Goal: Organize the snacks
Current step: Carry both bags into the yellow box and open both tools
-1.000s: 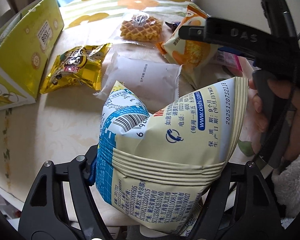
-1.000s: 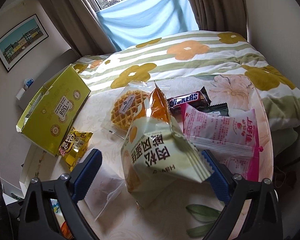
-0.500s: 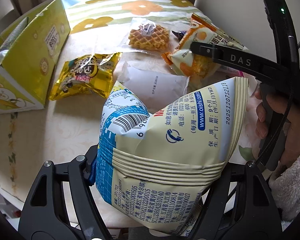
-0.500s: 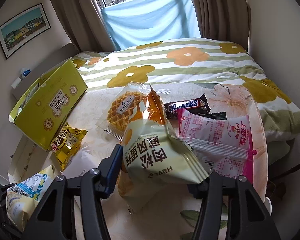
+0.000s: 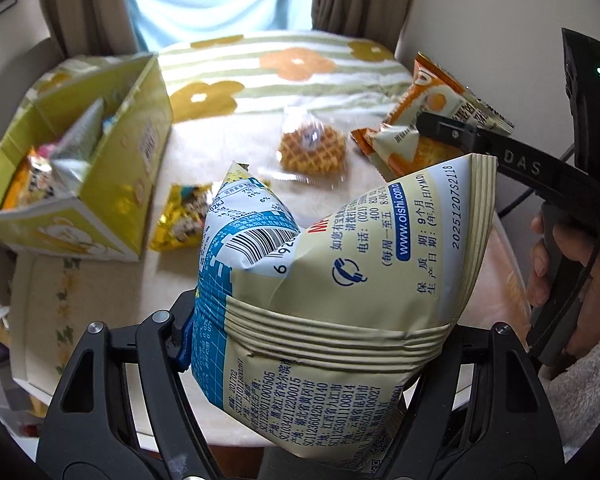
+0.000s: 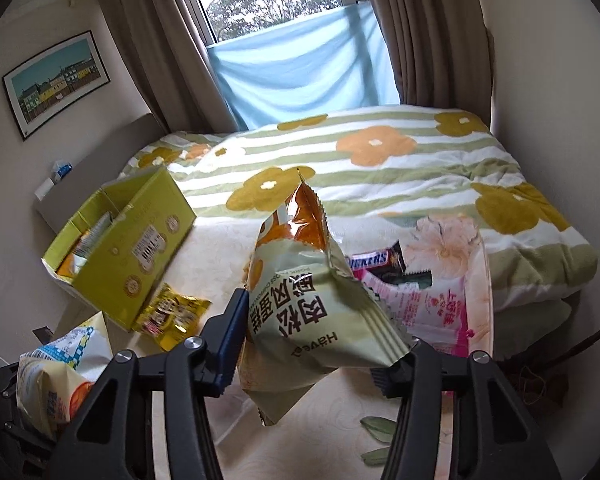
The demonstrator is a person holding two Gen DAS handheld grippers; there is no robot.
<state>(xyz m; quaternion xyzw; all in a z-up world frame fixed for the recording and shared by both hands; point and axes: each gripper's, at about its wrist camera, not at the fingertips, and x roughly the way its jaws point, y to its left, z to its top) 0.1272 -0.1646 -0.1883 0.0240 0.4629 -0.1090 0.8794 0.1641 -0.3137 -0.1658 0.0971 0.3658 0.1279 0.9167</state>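
My left gripper (image 5: 316, 332) is shut on a cream and blue chip bag (image 5: 340, 280) and holds it above the table; the bag also shows in the right wrist view (image 6: 56, 364). My right gripper (image 6: 312, 356) is shut on a pale green and orange cake bag (image 6: 316, 312), lifted off the table; it also shows in the left wrist view (image 5: 432, 120). An open yellow box (image 5: 100, 168) with several snacks inside stands at the left, also in the right wrist view (image 6: 132, 248).
On the table lie a wrapped waffle (image 5: 312, 152), a gold snack pack (image 6: 172, 316), a Snickers bar (image 6: 376, 260), a dark green pack (image 6: 416, 278) and a pink packet (image 6: 436, 312). A flowered bed (image 6: 380, 160) lies beyond the table.
My right gripper closed on the cake bag and lifted it off the table. Both grippers rose and tilted up; the box interior now shows. The left still holds the chip bag.
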